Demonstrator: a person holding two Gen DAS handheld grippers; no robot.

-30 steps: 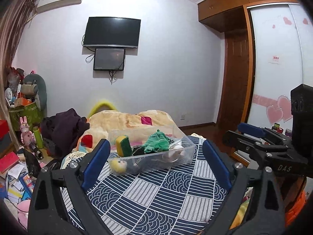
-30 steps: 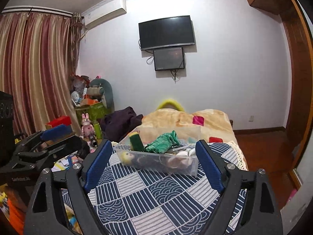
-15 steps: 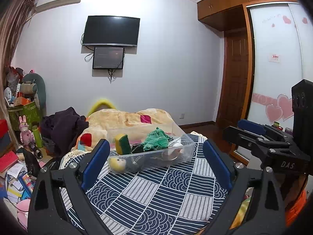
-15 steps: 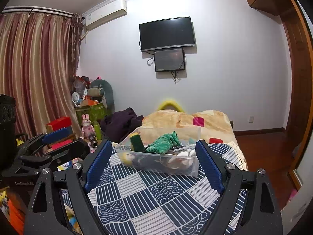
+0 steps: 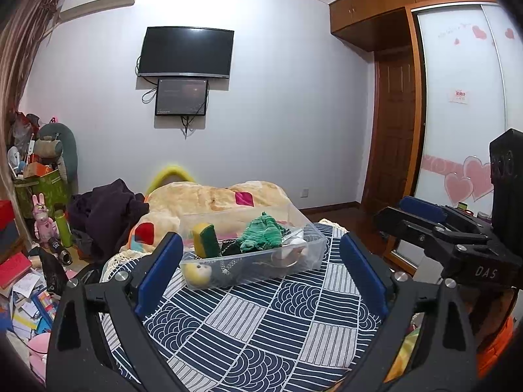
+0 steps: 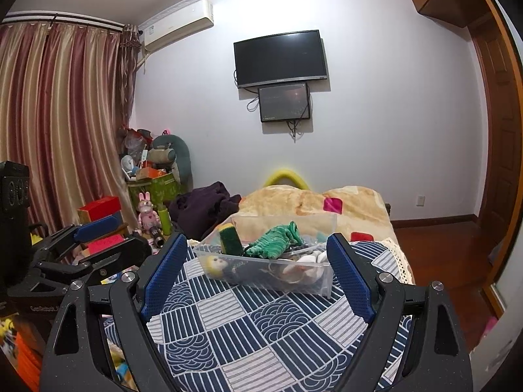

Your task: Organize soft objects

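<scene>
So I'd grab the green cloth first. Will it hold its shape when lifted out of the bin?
Probably not. The green cloth lies crumpled and draped over the other things in the clear bin, so it likely hangs limp. It looks light, and a fold may snag the sponge beside it.

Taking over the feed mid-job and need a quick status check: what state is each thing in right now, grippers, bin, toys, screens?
left gripper: open, empty, short of the bin
right gripper: open, empty, short of the bin
clear plastic bin: lidless, on the patterned cloth, holding soft things
sponge: standing on edge in the bin
green cloth: crumpled on top of the pile
doll: lying against the bin's front wall
TV: off
small monitor: dimly lit
</scene>
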